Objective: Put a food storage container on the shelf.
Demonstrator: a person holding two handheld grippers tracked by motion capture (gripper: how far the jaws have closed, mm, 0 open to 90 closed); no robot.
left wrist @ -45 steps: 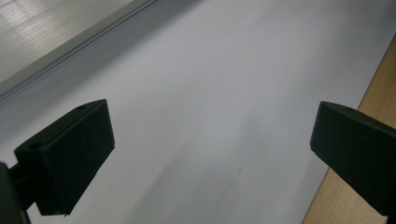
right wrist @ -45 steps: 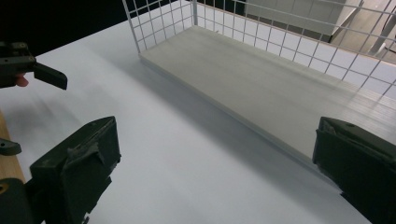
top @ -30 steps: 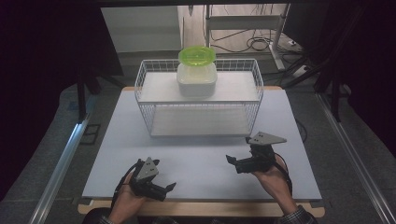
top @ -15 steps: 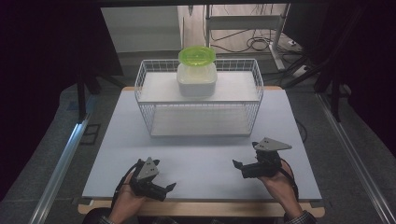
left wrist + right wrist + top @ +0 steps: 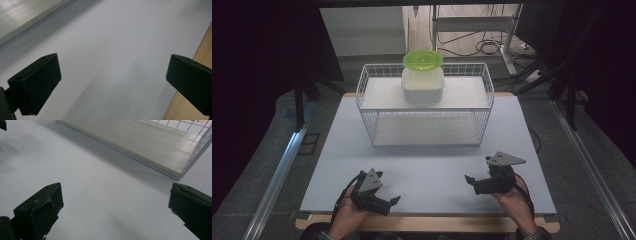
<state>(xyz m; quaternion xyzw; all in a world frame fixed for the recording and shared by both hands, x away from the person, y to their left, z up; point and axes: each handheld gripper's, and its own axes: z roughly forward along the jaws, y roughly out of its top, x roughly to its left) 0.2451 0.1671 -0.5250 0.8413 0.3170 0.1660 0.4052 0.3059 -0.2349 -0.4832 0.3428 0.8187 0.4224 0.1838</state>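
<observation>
1. White table (image 5: 427, 170) up front: I've got the left gripper (image 5: 393, 201) and right gripper (image 5: 468, 179) low near my edge, jaws wide apart, holding nothing.
2. Right one just slid back toward me, so no reach has started.
3. Farther out, the green-lidded tub (image 5: 422, 77) sits on the wire basket (image 5: 367, 100)'s upper shelf, well apart from both.

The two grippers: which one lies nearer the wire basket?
The right gripper: it sits farther up the mat toward the wire basket, while the left gripper stays by the near edge.

White wire basket (image 5: 482, 107) on pale table (image 5: 337, 150), green-lidded tub (image 5: 422, 77) on its shelf, left gripper (image 5: 393, 201) and right gripper (image 5: 469, 180) near front edge, well apart
</observation>
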